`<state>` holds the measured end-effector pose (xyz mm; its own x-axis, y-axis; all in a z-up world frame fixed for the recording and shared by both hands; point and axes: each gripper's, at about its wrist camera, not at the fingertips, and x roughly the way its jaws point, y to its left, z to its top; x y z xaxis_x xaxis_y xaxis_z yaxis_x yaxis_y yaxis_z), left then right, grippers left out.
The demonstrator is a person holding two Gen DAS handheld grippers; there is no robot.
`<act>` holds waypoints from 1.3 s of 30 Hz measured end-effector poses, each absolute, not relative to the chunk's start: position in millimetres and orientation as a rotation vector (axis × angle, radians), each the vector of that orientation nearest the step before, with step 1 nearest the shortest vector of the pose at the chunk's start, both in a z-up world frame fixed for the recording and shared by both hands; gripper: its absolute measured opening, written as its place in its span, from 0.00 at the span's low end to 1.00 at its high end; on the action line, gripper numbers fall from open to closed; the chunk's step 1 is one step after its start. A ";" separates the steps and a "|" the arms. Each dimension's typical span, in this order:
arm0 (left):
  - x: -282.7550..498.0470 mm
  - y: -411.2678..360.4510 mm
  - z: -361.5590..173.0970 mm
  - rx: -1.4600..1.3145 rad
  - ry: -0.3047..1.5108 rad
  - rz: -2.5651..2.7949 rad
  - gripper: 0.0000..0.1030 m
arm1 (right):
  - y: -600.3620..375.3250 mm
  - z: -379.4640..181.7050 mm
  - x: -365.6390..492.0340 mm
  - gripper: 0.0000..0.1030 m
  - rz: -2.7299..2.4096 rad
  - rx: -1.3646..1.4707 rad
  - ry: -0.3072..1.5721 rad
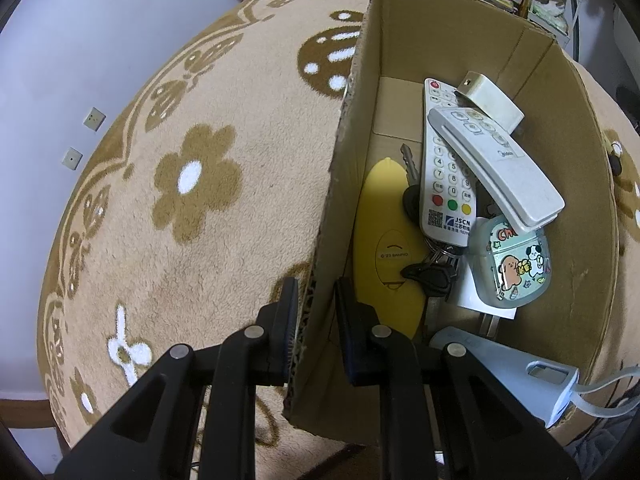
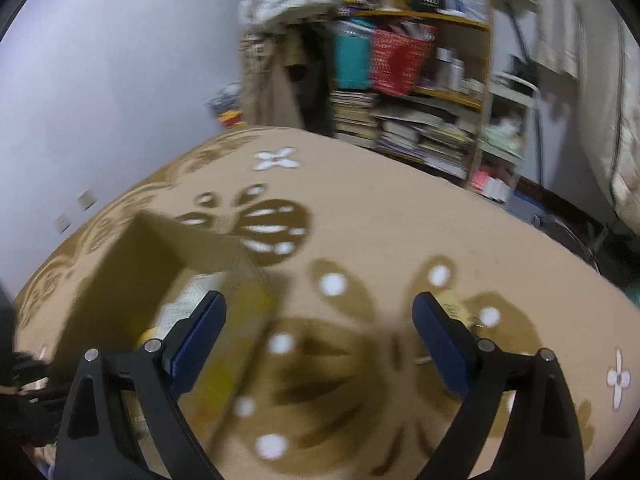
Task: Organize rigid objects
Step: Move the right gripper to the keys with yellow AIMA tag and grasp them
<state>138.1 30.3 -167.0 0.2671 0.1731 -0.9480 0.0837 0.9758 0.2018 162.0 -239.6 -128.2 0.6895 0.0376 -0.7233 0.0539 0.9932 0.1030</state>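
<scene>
My left gripper [image 1: 316, 304] is clenched on the brown cardboard box's [image 1: 460, 40] near wall; my right gripper [image 2: 320, 320] hangs released, empty, over the beige flower-patterned rug [image 2: 360, 208]

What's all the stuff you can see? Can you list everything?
box: one, brown cardboard, on the blanket
remotes: two, white, crossed in the box
keys: one bunch, dark, under the remotes
yellow case: one, in the box by its left wall
small pouch: one, green, cartoon animals, in the box
blanket: one, tan, brown flowers
shelf: one, full of books, behind
left gripper: black, shut on the box wall
right gripper: black, open, empty
</scene>
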 end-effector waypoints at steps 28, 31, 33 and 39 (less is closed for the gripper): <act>142.0 28.4 -167.1 0.230 1.301 0.061 0.17 | -355.9 -225.8 209.0 0.34 -0.188 0.376 1.077; 142.2 28.7 -167.7 0.225 1.300 0.064 0.17 | -359.6 -222.6 205.4 0.23 -0.204 0.392 1.068; 141.3 27.8 -167.7 0.232 1.298 0.066 0.18 | -362.0 -219.5 202.0 0.16 -0.202 0.404 1.062; 140.7 30.3 -169.3 0.215 1.309 0.063 0.18 | -355.5 -210.0 194.9 0.09 -0.199 0.383 1.052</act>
<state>140.7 30.3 -169.3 0.2602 0.1674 -0.9509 0.0750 0.9784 0.1927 194.9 -355.5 -210.0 0.4857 0.0220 -0.8739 0.3398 0.9163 0.2119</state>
